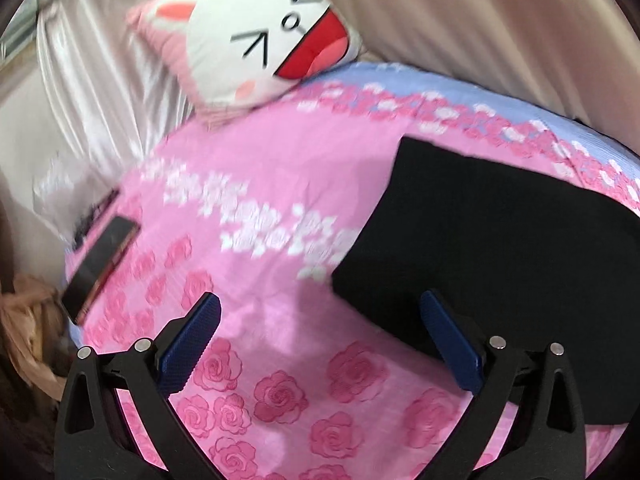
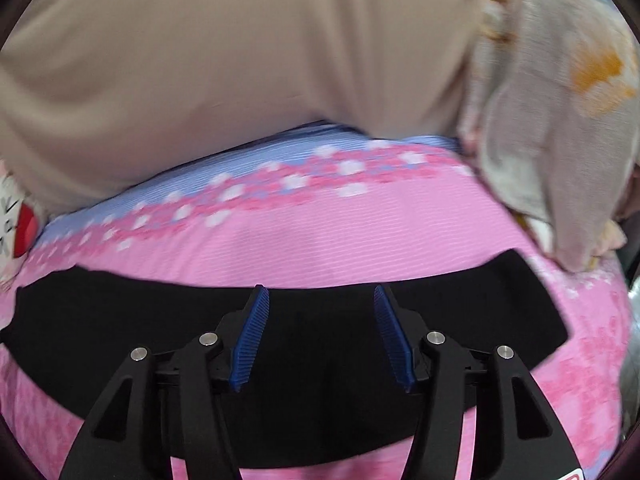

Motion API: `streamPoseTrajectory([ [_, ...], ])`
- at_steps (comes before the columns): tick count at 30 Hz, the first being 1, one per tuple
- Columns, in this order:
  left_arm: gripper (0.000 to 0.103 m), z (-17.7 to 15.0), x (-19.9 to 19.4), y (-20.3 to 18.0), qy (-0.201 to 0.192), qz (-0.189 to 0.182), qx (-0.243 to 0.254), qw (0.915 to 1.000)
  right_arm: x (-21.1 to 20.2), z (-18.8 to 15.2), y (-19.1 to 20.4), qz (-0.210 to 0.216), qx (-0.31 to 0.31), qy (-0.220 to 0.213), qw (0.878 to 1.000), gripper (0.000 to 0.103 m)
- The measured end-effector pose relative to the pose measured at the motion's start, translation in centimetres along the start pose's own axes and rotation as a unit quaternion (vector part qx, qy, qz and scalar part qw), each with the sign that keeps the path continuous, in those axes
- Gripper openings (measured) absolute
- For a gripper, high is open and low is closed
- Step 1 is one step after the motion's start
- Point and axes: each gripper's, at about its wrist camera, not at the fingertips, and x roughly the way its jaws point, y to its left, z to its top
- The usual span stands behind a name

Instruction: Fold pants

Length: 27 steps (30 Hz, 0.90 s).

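Black pants [image 1: 492, 240] lie folded flat on a pink rose-print bedspread [image 1: 260, 208], at the right of the left wrist view. My left gripper [image 1: 320, 304] hangs open above the bedspread just left of the pants, its blue pads [image 1: 188, 344] wide apart with nothing between them. In the right wrist view the black pants [image 2: 320, 360] spread as a wide band across the bed. My right gripper [image 2: 318, 300] is open over their middle; its blue pads [image 2: 250, 344] stand apart and grip no cloth.
A white and pink cartoon-face cushion [image 1: 256, 40] sits at the bed's far end. A dark phone [image 1: 100, 264] lies near the bed's left edge. Beige curtain [image 2: 240, 60] hangs behind the bed, and pale floral cloth [image 2: 552, 128] drapes onto its right corner.
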Motion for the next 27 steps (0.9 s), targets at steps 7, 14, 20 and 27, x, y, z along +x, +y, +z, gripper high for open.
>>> streamPoseTrajectory([
  [7,0.059,1.7,3.3,-0.7,0.005,-0.036,-0.004,0.9993,1.6,-0.2,9.1,0.057,-0.056,0.018,0.997,0.054],
  [14,0.077,2.2,1.1,-0.6,-0.043,0.048,0.005,0.9979,0.2,-0.8,4.2,-0.009,-0.023,0.012,1.0,0.066],
  [20,0.096,1.6,-6.9,-3.2,-0.127,0.059,0.017,0.99,-2.8,-3.8,-11.1,-0.132,0.113,0.01,0.985,0.074],
  [27,0.097,0.1,-9.7,-13.2,-0.11,-0.041,0.081,0.9897,-0.7,-6.6,-21.6,-0.072,0.23,0.04,0.97,0.074],
])
